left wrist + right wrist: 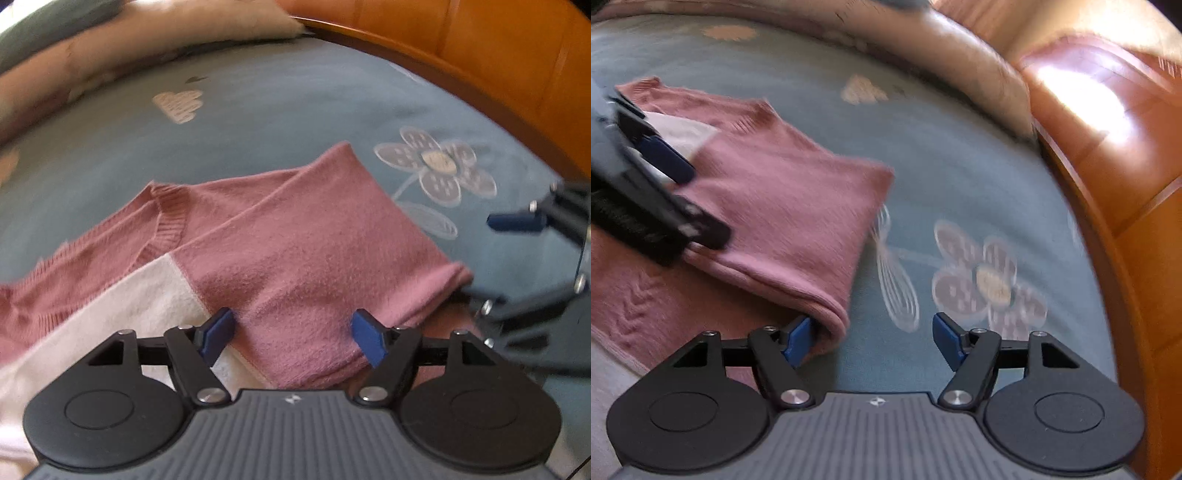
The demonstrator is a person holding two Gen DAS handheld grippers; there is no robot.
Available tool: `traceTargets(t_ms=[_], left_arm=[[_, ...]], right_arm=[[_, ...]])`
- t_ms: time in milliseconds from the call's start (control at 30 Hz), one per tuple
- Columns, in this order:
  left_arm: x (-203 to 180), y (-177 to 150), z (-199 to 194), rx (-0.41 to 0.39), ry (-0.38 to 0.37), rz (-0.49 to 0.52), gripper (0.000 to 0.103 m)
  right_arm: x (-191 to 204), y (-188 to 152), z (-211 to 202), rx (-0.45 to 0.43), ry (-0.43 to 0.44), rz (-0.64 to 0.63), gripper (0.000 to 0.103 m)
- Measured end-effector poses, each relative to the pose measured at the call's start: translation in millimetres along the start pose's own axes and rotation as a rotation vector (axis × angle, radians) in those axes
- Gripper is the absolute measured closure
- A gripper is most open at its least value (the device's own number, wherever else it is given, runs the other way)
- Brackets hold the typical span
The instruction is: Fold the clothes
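The dusty-pink knitted sweater with a cream-white panel (pixel 295 236) lies on the blue-grey bed cover printed with pale flowers (pixel 277 110), well in from the cover's far edge where the orange wooden bed frame (pixel 480 55) curves round. It is already partly doubled over: a pink layer is laid across the body, its rounded fold edge facing the printed flower, and the ribbed neckline shows beyond it towards the beige pillow (pixel 166 40) at the head of the bed.

The left gripper (pixel 293 336) hangs low over the folded layer with its blue-padded fingers spread wide and nothing between them; it sits over the seam where pink meets cream, probably so it can press or pinch that layer. The right gripper (pixel 871 339) is also spread wide and holds nothing. Its left pad (pixel 798 341) lies right against the rolled corner of the fold, while the other pad is over bare bed cover (whether the pad actually touches the knit is hard to tell through the blur). That placement suits either having just let the corner go or reaching in to take it. A second pink knit with a chevron pattern (pixel 635 306) lies beneath, towards the near edge of the bed.
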State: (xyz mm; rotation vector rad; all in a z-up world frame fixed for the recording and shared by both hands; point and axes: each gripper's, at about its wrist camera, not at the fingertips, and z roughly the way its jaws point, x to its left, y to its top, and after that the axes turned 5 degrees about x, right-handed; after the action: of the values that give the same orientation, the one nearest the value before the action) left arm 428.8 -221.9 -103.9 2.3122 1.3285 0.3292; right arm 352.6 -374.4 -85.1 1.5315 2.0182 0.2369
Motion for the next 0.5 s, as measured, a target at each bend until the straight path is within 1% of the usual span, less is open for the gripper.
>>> traceTargets(t_ms=[67,167,200,267,300,333,367,400,433,500], left_arm=[[-1,3,-2,0.009,0.003,0.013,0.030],[4,12,-8,0.026,-0.004,0.004,0.030],[5,15,-11,0.026,-0.002,0.005,0.030],[7,24,-20,-0.005,-0.001,0.014,0.030],[8,33,-20,-0.015,-0.036,0.004,0.030],[9,41,-21,-0.025,-0.071,-0.006,0.030],[10,50,-21,-0.035,-0.106,-0.016,0.030],[11,58,-21,-0.045,-0.141,-0.026,0.030],[12,67,-21,-0.055,-0.176,-0.036,0.030],[14,84,-22,-0.075,-0.247,-0.057,0.030]], right_arm=[[-3,0,-4,0.007,0.024,0.025,0.031],[-7,3,-17,-0.010,0.064,0.015,0.032],[-10,3,-25,-0.031,0.093,0.022,0.036],[-16,6,-39,-0.072,0.144,0.035,0.049],[-17,10,-43,-0.091,0.168,0.040,0.060],[-19,13,-47,-0.110,0.193,0.044,0.066],[-20,16,-46,-0.121,0.213,0.047,0.069],[-18,18,-41,-0.121,0.227,0.049,0.076],[-16,21,-35,-0.122,0.242,0.051,0.079],[-13,24,-23,-0.112,0.269,0.057,0.079]])
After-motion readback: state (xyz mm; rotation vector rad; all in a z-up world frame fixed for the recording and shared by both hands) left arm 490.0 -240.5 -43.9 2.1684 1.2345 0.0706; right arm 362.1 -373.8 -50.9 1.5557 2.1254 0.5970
